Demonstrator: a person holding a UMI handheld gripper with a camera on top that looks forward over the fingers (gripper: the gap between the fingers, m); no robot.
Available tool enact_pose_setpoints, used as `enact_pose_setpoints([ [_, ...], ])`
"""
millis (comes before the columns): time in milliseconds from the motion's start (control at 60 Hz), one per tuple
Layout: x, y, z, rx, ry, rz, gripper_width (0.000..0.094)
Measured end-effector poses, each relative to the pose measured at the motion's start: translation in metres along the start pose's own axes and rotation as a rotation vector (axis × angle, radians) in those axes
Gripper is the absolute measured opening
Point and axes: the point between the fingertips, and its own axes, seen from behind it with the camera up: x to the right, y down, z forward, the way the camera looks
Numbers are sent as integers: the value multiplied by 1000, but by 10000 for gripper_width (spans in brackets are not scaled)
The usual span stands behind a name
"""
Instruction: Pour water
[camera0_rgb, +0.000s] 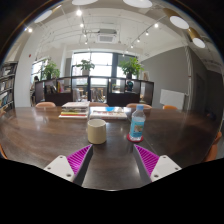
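Gripper view: gripper (112, 160) jaws spread wide, nothing between them. White cup (96, 130) and clear water bottle (137, 123) with blue label stand upright on dark wooden tabletop (40, 135), just ahead of the jaws, slightly apart. Books (74, 110) lie beyond.

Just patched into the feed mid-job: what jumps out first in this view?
Two things stand on the dark wooden table just ahead of the tongs: a pale cup and, beside it, a clear water bottle with a blue label and cap. The tongs are open, magenta pads facing in, holding nothing. Beyond lie stacked books, then potted plants near bright windows.
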Motion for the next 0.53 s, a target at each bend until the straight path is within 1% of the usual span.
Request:
enact_pose_setpoints([
  [100, -19, -14, -15, 28, -23, -5, 819],
  [333, -42, -21, -37, 28, -30, -34, 825],
  [433, -56, -25, -45, 44, -55, -31, 826],
  [533, -65, -22, -49, 39, -74, -29, 821],
])
